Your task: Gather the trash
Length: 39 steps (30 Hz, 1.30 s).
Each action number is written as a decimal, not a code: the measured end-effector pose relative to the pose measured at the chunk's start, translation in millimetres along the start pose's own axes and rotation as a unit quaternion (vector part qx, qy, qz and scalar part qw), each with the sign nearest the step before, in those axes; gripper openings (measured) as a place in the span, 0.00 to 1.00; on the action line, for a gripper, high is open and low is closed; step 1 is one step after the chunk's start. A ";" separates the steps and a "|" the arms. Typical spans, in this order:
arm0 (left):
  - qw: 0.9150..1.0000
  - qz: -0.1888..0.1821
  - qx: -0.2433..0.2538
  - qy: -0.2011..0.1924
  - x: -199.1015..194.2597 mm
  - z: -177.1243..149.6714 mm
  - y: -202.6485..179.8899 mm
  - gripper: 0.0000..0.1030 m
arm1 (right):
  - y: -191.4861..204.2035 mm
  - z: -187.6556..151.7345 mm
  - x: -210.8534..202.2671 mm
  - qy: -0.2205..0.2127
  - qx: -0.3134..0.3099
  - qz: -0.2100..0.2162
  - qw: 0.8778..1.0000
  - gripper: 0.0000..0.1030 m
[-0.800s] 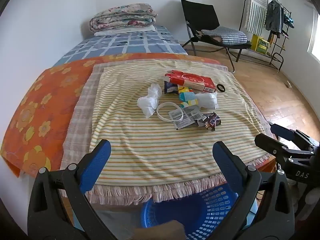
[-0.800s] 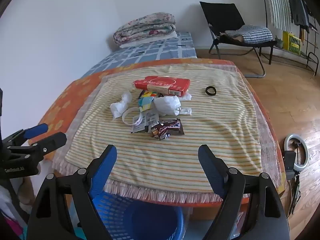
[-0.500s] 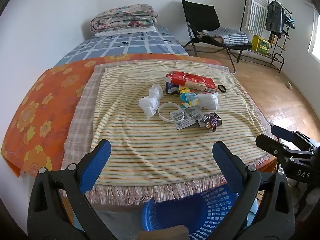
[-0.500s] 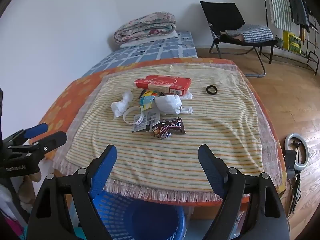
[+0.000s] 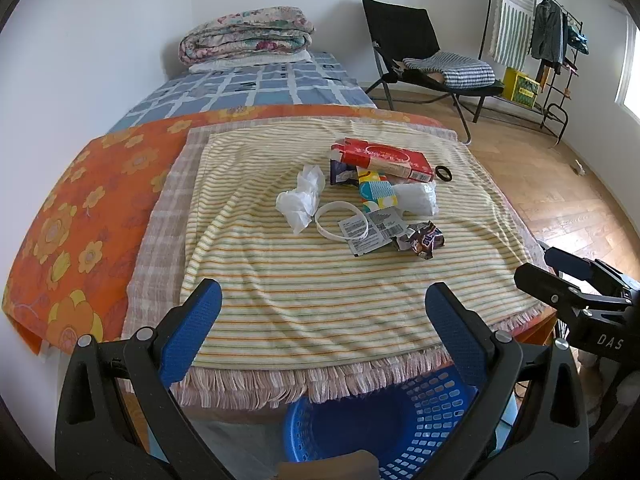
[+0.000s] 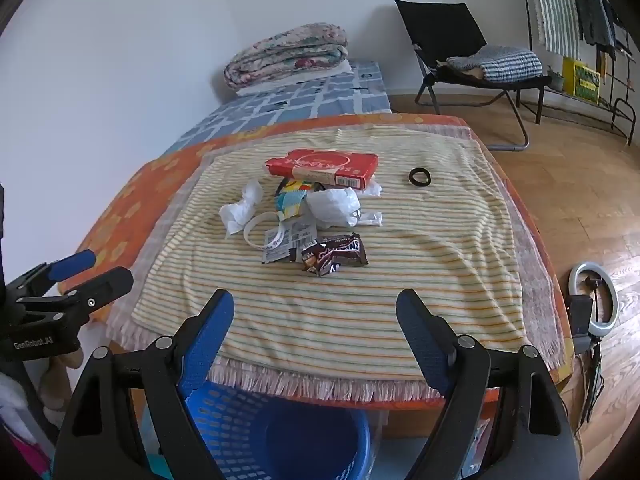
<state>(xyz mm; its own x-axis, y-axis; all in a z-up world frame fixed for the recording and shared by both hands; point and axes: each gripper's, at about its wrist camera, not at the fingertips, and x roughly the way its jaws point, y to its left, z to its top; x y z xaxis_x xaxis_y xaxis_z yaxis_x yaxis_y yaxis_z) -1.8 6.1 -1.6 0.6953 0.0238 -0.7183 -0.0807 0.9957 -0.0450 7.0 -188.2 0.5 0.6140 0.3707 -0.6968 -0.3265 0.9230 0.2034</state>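
Both grippers, left [image 5: 322,308] and right [image 6: 316,320], hang spread and empty at the near edge of the table, above the blue basket [image 6: 256,432], with the trash in a heap mid-cloth [image 5: 304,292], well ahead. The nearest piece is the chocolate wrapper [image 6: 335,254], so I would reach the right gripper for it first, low and flat, pinching only foil, not cloth. Against the earlier frames the heap sits slightly lower and nearer; otherwise nothing differs.

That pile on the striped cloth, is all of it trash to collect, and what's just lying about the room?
Job: candy wrapper, crumpled tissue, white bag, red box, blue basket.
Lying about: folded quilt, black chair, ring light.
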 end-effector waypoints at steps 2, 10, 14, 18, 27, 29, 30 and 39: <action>1.000 0.001 0.000 0.000 -0.6 -0.3 -0.4 1.00 | -0.2 0.1 0.8 0.001 0.001 0.000 1.000 0.81; 1.000 0.000 0.001 0.001 -0.3 0.0 -0.1 1.00 | -2.9 -1.6 3.1 0.004 0.003 0.001 1.000 0.81; 1.000 0.001 0.001 0.002 -0.2 -0.2 -0.4 1.00 | -4.8 -2.8 4.3 0.006 0.004 0.000 1.000 0.81; 1.000 0.001 0.001 0.002 -0.1 -0.3 -0.1 1.00 | -4.5 -3.3 4.3 0.007 0.005 0.000 1.000 0.81; 1.000 0.002 0.002 0.003 0.2 -0.1 -0.6 1.00 | -4.0 -5.2 6.1 0.013 0.005 0.003 1.000 0.81; 1.000 0.002 0.002 0.002 0.1 -0.2 -0.5 1.00 | -3.9 -5.3 6.1 0.013 0.006 0.003 1.000 0.81; 1.000 0.002 0.002 0.003 0.2 0.0 -0.7 1.00 | -3.8 -5.3 6.1 0.013 0.006 0.003 1.000 0.81; 1.000 0.003 0.002 0.003 0.3 -0.1 -0.9 1.00 | -4.3 -5.3 6.1 0.014 0.007 0.003 1.000 0.81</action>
<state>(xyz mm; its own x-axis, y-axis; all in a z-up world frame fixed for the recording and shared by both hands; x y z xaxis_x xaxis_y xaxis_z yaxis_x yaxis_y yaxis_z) -1.6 5.2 -1.9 0.6904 0.0283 -0.7229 -0.0808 0.9960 -0.0381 8.3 -190.5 -8.3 0.5919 0.3737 -0.7142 -0.3206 0.9221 0.2168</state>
